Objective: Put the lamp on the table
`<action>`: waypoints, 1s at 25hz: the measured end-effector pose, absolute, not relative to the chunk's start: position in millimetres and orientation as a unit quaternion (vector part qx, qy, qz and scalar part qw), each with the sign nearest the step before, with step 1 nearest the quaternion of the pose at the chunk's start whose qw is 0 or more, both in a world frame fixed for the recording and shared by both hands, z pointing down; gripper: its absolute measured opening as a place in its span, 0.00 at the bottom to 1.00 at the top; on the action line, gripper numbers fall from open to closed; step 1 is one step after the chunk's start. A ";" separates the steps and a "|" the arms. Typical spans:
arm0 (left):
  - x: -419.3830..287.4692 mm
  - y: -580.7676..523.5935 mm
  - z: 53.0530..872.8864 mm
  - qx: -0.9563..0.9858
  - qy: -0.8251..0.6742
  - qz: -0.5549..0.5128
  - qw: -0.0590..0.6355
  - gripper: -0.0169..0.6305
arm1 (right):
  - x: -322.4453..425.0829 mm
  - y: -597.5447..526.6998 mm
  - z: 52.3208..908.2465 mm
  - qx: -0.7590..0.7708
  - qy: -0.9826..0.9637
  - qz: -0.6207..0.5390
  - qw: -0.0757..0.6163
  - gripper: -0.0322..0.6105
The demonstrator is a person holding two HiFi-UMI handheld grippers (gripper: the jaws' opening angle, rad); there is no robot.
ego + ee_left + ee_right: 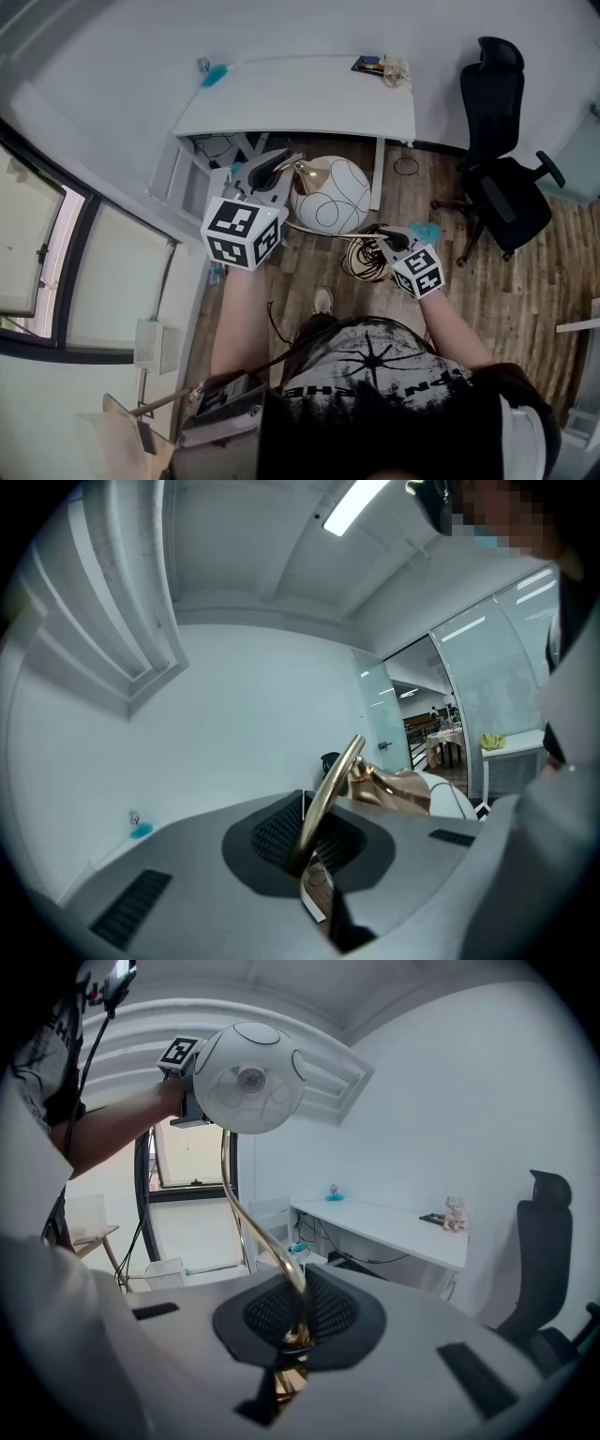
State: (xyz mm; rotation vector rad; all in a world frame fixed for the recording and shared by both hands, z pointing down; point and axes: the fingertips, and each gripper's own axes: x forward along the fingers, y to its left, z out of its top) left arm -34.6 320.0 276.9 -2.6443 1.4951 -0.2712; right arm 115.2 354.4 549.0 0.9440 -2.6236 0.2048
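Note:
The lamp has a white globe shade (328, 194) with thin dark lines, a curved gold stem (246, 1213) and a gold wire base (362, 261). I hold it in the air in front of the white table (300, 94). My left gripper (281, 167) is shut on the stem right by the gold cap of the shade (450, 799); in the left gripper view the stem (328, 794) runs out between the pads of the left gripper (305, 860). My right gripper (380, 242) is shut on the lower end of the stem, near the base. In the right gripper view the right gripper (298, 1330) clamps that end, with the shade (248, 1077) high above.
A black office chair (502, 178) stands right of the table on the wooden floor. Small items (384, 66) lie at the table's far right, and a blue thing (214, 75) at its far left. Cables hang under the table. A window wall runs along the left.

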 end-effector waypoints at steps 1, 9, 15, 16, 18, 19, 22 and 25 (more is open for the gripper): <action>-36.6 315.1 277.7 -0.867 0.489 -0.088 0.045 0.06 | 113.8 349.7 549.6 0.335 -0.924 0.072 0.173 0.08; -56.4 262.2 285.8 -0.875 0.475 -0.085 0.036 0.06 | 97.5 299.1 554.8 0.352 -0.916 0.071 0.180 0.08; -77.5 215.6 280.8 -0.882 0.462 -0.085 0.036 0.06 | 74.8 257.1 549.6 0.368 -0.910 0.074 0.177 0.08; -80.5 209.0 280.9 -0.884 0.459 -0.085 0.036 0.06 | 71.5 251.4 549.7 0.370 -0.909 0.075 0.177 0.08; -87.0 196.7 280.9 -0.886 0.454 -0.084 0.037 0.06 | 64.6 240.4 550.1 0.375 -0.907 0.078 0.176 0.08; -90.7 190.8 280.9 -0.887 0.452 -0.084 0.038 0.06 | 60.8 235.0 550.0 0.378 -0.906 0.078 0.176 0.08; -103.5 171.6 281.3 -0.892 0.443 -0.083 0.038 0.06 | 47.9 218.4 549.5 0.388 -0.901 0.079 0.176 0.08; -115.8 151.1 283.3 -0.897 0.433 -0.084 0.037 0.06 | 34.7 202.3 551.2 0.399 -0.896 0.083 0.175 0.08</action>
